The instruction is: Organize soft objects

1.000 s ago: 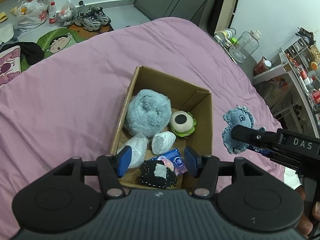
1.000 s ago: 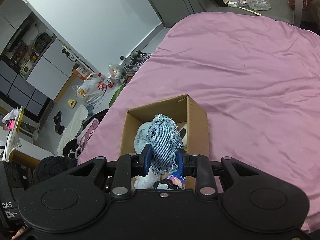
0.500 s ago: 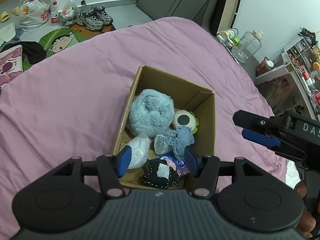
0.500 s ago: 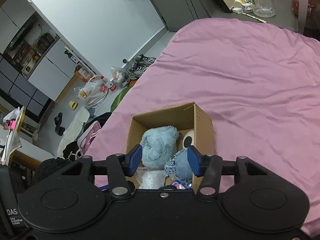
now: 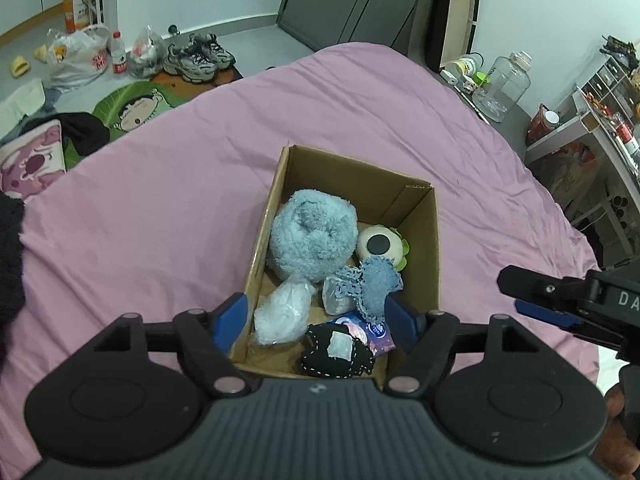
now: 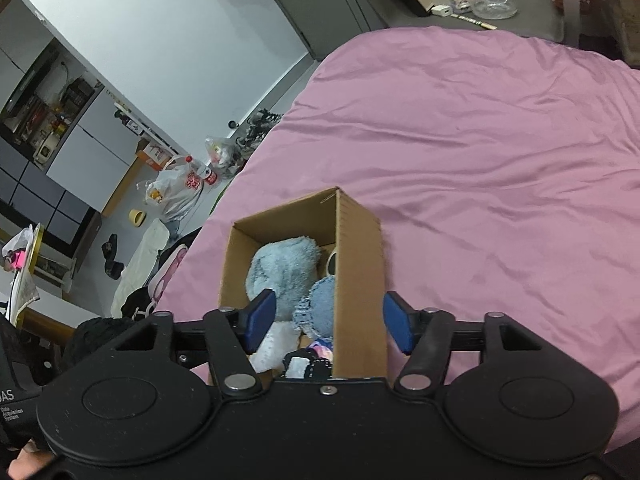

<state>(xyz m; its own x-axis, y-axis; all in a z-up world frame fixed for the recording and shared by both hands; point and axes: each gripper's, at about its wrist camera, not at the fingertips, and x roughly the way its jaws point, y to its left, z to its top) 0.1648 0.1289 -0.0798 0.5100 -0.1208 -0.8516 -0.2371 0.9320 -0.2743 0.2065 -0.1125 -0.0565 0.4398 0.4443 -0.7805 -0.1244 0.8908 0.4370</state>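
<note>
A cardboard box (image 5: 434, 240) stands on the pink bed. Inside lie a fluffy light-blue plush (image 5: 312, 236), a white-and-green toy with a black spot (image 5: 380, 244), a denim patch (image 5: 376, 284), two clear-wrapped white bundles (image 5: 282, 314), a blue packet (image 5: 372, 330) and a black patch (image 5: 338, 354). My left gripper (image 5: 316, 320) is open and empty above the box's near end. My right gripper (image 6: 328, 320) is open and empty over the box (image 6: 360, 280); the denim patch (image 6: 320, 304) and plush (image 6: 280, 272) show below it. Its fingers (image 5: 536, 288) appear right of the box.
The pink bedspread (image 5: 140, 220) spreads around the box on all sides. On the floor beyond the bed are shoes (image 5: 200, 56), plastic bags (image 5: 80, 60) and a green mat (image 5: 128, 108). A side table with a clear jug (image 5: 504, 84) and shelves stands at the right.
My right gripper opened and let go of the denim patch, which dropped into the box. It then drew back to the right. My left gripper stayed open over the box.
</note>
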